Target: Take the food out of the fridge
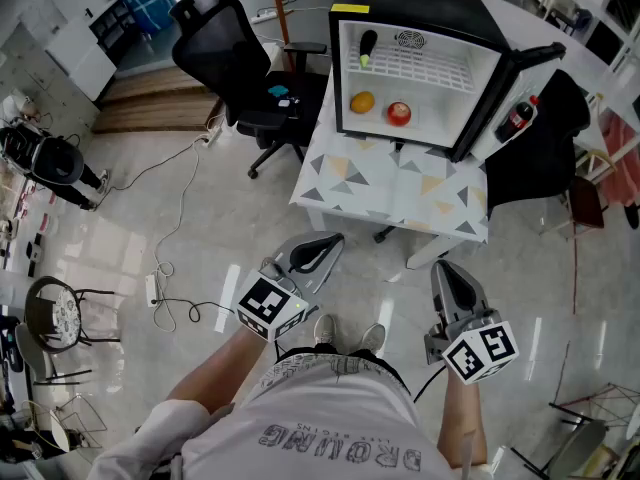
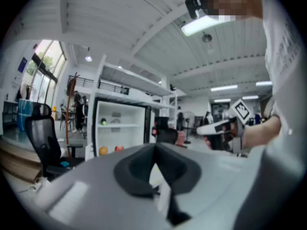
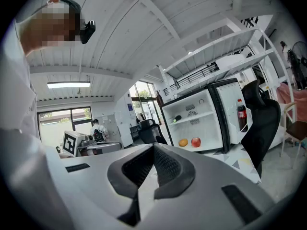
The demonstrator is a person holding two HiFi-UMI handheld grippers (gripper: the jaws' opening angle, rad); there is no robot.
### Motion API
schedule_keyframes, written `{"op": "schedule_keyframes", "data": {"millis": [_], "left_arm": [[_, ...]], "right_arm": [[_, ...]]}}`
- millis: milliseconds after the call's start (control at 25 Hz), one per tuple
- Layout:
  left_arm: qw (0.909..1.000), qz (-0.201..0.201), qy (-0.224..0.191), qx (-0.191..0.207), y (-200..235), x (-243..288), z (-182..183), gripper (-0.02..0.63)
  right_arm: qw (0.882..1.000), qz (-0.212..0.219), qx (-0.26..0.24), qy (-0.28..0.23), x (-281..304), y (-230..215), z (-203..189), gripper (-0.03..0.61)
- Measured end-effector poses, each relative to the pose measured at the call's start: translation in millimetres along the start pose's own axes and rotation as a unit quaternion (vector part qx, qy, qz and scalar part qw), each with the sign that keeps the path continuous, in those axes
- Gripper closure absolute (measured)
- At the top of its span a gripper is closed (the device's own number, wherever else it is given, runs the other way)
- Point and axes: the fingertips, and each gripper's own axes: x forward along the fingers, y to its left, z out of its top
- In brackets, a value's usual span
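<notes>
A small black fridge [image 1: 420, 13] stands open on a patterned table [image 1: 400, 183], its door swung to the right. On its floor lie an orange [image 1: 362, 101] and a red apple [image 1: 399, 114]. A dark, green-tipped item [image 1: 367, 46] rests on the wire shelf. A cola bottle [image 1: 517, 118] sits in the door. My left gripper [image 1: 328, 240] and right gripper [image 1: 447, 268] are held level, well short of the table, both shut and empty. The right gripper view shows the orange [image 3: 183, 142] and the apple [image 3: 195, 141] far ahead.
A black office chair [image 1: 240, 58] stands left of the table, and a second dark chair [image 1: 540, 148] sits behind the open door. A power strip and cable [image 1: 160, 288] lie on the floor at the left. A round stool [image 1: 55, 313] stands at the far left.
</notes>
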Motion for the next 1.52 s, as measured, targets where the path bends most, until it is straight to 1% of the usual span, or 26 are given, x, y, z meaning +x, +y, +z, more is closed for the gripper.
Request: {"op": "schedule_keyframes", "data": {"millis": [440,680,880,1160,1520], "left_arm": [[1.0000,0.002,-0.001,0.000,2.9,0.9,0.9,0.606],[1.0000,0.001,-0.001,0.000,1.2,3.2,-0.8,0.606],[1.0000,0.004,-0.001,-0.002,0.4,6.1,-0.8,0.607],[0.9999,0.012,0.005,-0.002,-8.4,16.8,-1.6,0.606],[0.9996,0.026,0.013,0.000,-29.8,36.5,-2.1,0.607]], "right_arm": [[1.000,0.002,-0.004,0.003,1.9,0.0,1.6,0.591],[1.000,-0.004,0.003,-0.024,-0.9,-3.5,9.9,0.591],[1.000,-0.003,0.004,-0.024,-1.4,-7.4,11.3,0.591],[1.000,0.006,0.010,-0.022,-6.3,-21.4,11.2,0.591],[0.999,0.023,0.014,-0.018,-18.8,-46.8,11.2,0.591]]}}
